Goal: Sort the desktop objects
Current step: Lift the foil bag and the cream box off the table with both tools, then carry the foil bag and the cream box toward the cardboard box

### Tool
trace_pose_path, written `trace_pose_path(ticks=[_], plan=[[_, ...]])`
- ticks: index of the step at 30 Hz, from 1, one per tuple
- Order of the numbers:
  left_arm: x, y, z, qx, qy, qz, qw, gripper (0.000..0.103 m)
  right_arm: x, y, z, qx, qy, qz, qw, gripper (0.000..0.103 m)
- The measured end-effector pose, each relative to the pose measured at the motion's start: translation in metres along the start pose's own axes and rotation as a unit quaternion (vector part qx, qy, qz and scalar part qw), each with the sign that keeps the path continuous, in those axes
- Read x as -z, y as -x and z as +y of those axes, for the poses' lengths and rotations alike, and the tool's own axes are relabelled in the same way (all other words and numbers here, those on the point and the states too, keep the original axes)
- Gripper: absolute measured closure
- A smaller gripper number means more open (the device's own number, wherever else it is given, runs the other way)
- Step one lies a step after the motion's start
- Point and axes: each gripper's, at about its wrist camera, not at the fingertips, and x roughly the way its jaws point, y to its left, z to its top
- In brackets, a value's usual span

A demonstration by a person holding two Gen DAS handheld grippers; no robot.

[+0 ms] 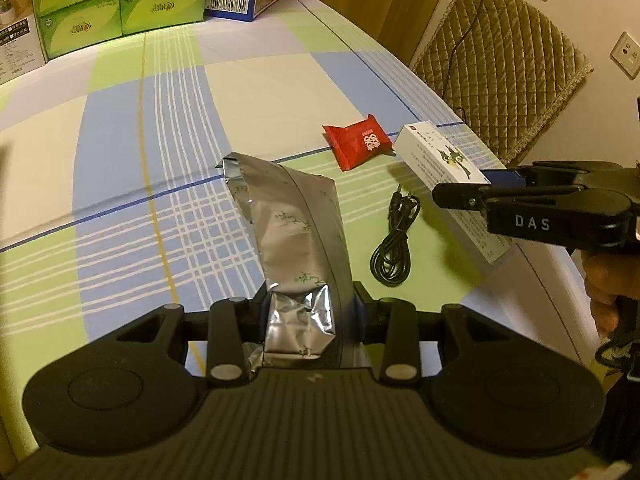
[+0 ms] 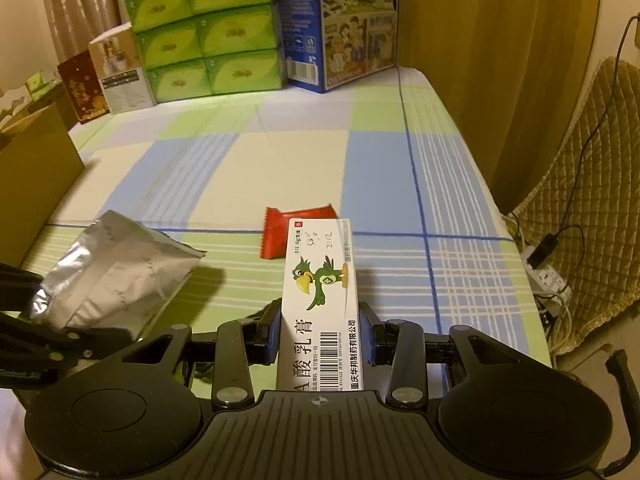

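Both tools carry a load above the checked surface (image 2: 380,168), so the step in hand appears to be transport toward a sorting place. Doing it well means keeping each grip firm and lifting clear of the items that lie below before travelling (no destination is evident in either view).

Silver foil pouch (image 1: 292,240): centre of the left view, standing up out of the left gripper (image 1: 310,320), whose fingers are closed on its crumpled lower end; hold it low to limit flopping.

White ointment box (image 2: 320,300): lower centre of the right view, clamped across its width by the right gripper (image 2: 320,328), pointing lengthwise away from the camera. In the left view this tool enters from the right edge, roughly level.

Resting on the surface: black cable (image 1: 394,248), coiled, centre right; red sachet (image 1: 358,140), above it.
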Motion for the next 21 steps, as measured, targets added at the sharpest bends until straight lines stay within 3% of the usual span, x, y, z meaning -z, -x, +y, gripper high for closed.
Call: trace_pose_path(ticks=[21], plan=[[0.008,0.045,-0.022,-0.007,-0.011,-0.022,0.9997,0.07,0.022,0.05,0.018,-0.003,-0.017,-0.017,1.0,0.067]])
